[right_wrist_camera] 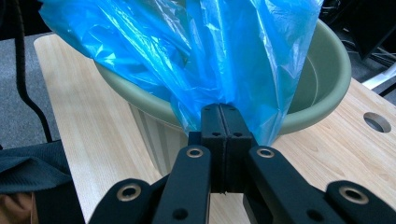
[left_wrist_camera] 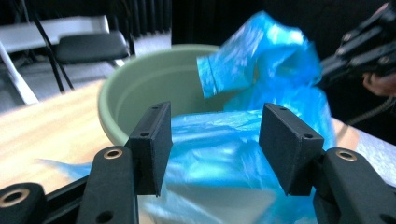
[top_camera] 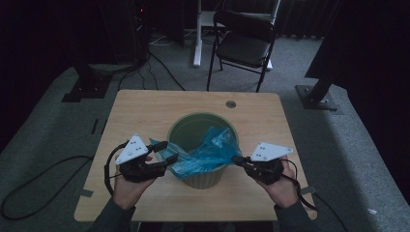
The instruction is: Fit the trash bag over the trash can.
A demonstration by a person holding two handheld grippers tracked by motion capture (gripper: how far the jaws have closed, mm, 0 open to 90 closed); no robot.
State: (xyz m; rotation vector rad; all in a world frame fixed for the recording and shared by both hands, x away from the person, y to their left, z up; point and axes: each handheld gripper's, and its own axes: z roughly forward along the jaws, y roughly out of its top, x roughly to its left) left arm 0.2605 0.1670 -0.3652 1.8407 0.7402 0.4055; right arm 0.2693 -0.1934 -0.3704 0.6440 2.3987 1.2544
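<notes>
A pale green bin (top_camera: 203, 145) is seen standing near the middle of a wooden table (top_camera: 145, 111), with a blue plastic bag (top_camera: 205, 154) draped over its near rim and partly tucked inside. The right gripper (top_camera: 240, 160) is held at the bin's right side; in the right gripper view its jaws are pressed tightly together on a bunched edge of the bag (right_wrist_camera: 210, 56), which fans upward from the pinch across the bin rim (right_wrist_camera: 322, 93). The left gripper (top_camera: 164, 153) is held at the bin's left side, jaws spread wide. In the left gripper view the bag (left_wrist_camera: 224, 154) is seen lying between the two pads (left_wrist_camera: 152, 144), but no contact with either pad can be made out; the film looks slack there. The bin's inner wall (left_wrist_camera: 154, 88) is visible beyond the jaws. A black folding chair (top_camera: 244, 41) is noted on the carpet behind the table, well apart from the work.
</notes>
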